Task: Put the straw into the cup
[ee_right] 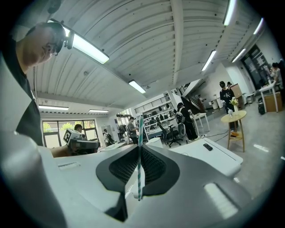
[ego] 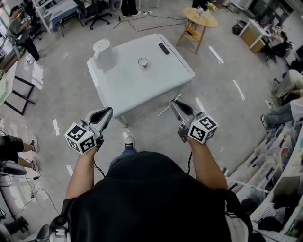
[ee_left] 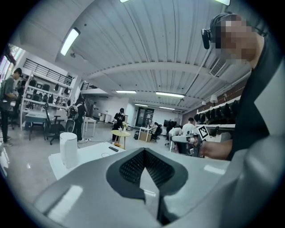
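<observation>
right gripper fingers on straw

on the table the cup sits centrally — jug left of it, remote behind-right.

White square table in a busy grey-floored workshop

On the white square table a white cylindrical lidded jug stands upright at the far left corner, and a small black remote control lies flat near the far right edge, well apart from the jug. Beyond the table's right corner stands a round wooden side table with a lower shelf. A thin black cable trails over the floor between them. Loose white papers lie on the floor at left, and a black office chair stands further off.
</observation>
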Demonstrator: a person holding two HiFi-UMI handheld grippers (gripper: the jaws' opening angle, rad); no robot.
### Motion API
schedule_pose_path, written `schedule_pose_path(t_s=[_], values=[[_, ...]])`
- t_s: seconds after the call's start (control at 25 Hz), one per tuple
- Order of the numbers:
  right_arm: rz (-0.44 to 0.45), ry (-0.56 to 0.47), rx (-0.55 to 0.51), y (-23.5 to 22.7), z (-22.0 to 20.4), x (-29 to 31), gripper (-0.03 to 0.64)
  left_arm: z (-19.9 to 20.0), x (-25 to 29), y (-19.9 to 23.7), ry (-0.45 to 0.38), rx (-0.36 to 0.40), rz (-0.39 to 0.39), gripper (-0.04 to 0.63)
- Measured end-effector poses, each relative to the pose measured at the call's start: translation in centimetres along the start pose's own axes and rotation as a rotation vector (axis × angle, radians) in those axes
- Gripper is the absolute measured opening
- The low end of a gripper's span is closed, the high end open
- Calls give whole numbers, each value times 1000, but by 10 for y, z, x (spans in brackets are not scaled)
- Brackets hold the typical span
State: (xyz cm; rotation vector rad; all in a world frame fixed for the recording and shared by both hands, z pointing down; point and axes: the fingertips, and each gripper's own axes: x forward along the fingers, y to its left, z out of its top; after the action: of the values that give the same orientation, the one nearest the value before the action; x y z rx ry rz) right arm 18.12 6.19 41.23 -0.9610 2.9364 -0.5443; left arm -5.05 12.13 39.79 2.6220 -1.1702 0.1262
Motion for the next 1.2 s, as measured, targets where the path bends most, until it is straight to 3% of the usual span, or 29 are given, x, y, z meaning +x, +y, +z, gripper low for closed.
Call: schedule_pose_path(t_s=[1.2], values=[[-39,25,25,-27,2,77,49,8,27,83,26,-31,-50,0]])
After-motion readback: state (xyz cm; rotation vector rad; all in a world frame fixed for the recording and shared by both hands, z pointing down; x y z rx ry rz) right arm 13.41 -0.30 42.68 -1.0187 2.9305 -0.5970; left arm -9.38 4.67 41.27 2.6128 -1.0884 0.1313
